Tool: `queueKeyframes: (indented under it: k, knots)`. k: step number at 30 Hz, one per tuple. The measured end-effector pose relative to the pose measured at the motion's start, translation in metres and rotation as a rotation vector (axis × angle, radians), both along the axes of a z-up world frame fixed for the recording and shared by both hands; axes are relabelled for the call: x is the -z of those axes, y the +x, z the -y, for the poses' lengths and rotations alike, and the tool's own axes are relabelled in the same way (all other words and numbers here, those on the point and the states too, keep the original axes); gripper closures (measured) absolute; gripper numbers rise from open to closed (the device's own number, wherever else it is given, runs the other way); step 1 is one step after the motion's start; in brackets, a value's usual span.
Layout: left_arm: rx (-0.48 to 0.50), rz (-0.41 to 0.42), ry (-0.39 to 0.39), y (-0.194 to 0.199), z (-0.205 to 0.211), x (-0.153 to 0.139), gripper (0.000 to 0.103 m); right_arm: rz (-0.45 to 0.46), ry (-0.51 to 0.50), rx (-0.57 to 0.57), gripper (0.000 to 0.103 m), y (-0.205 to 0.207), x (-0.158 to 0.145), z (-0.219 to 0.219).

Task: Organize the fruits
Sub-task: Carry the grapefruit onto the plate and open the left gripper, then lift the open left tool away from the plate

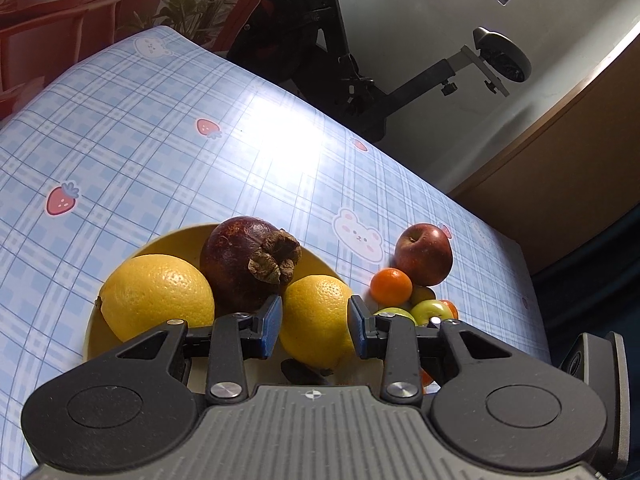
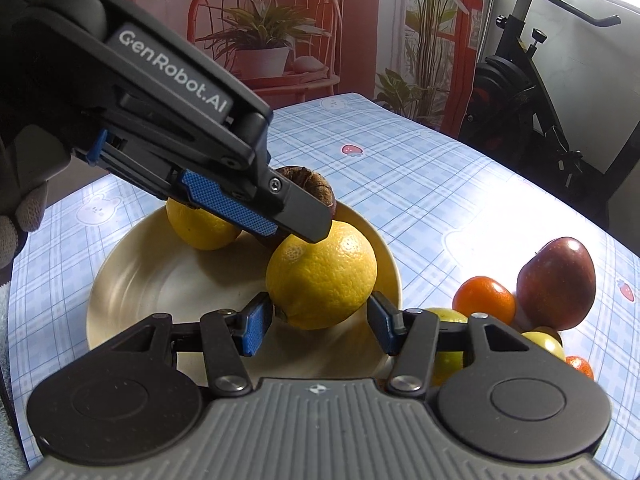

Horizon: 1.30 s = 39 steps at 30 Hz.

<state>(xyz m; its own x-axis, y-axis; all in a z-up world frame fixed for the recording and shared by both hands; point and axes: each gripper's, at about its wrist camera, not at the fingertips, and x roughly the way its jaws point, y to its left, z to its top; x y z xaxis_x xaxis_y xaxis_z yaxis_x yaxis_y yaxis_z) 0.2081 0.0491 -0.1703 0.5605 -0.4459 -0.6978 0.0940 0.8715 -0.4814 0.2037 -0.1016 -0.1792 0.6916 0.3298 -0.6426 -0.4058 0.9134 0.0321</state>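
Observation:
A yellow plate (image 1: 176, 236) (image 2: 132, 280) holds a large lemon (image 1: 156, 296) (image 2: 200, 228), a dark mangosteen (image 1: 236, 264) (image 2: 316, 184) and a smaller lemon (image 1: 316, 320) (image 2: 324, 276) at its right side. My right gripper (image 2: 318, 300) is shut on the smaller lemon low down, with a blue pad on each flank. My left gripper (image 1: 315, 302) (image 2: 304, 232) comes down from the upper left. Its pads lie against the same lemon near its top. The underside of that lemon is hidden.
A red apple (image 1: 424, 254) (image 2: 560, 284), a tangerine (image 1: 391, 286) (image 2: 484, 300) and green fruits (image 1: 430, 310) (image 2: 544, 344) lie heaped on the blue checked tablecloth right of the plate. An exercise bike (image 1: 360, 60) (image 2: 540, 100) stands beyond the table's far edge. A gloved hand (image 2: 20, 208) is at the left.

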Motion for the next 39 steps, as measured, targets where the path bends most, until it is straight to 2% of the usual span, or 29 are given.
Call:
queueKeyframes:
  k: [9,21,29,35,39]
  knots:
    - [-0.009,0.009,0.02,0.001,0.002,0.002,0.064,0.008,-0.012,0.014,0.047,0.001,-0.001,-0.003]
    - [0.004,0.032,0.067,-0.001,0.015,0.002,0.061,0.073,0.083,0.055,0.05,-0.043,-0.02,0.039]
    - [0.009,0.037,0.098,-0.001,0.024,0.001,0.06,0.138,0.108,0.169,0.05,-0.071,-0.024,0.085]
    - [-0.006,0.035,0.118,-0.002,0.029,-0.001,0.061,0.16,0.131,0.311,0.05,-0.088,-0.012,0.13]
    - [-0.018,0.045,0.131,-0.004,0.039,-0.003,0.065,0.161,0.137,0.383,0.049,-0.094,-0.003,0.152]
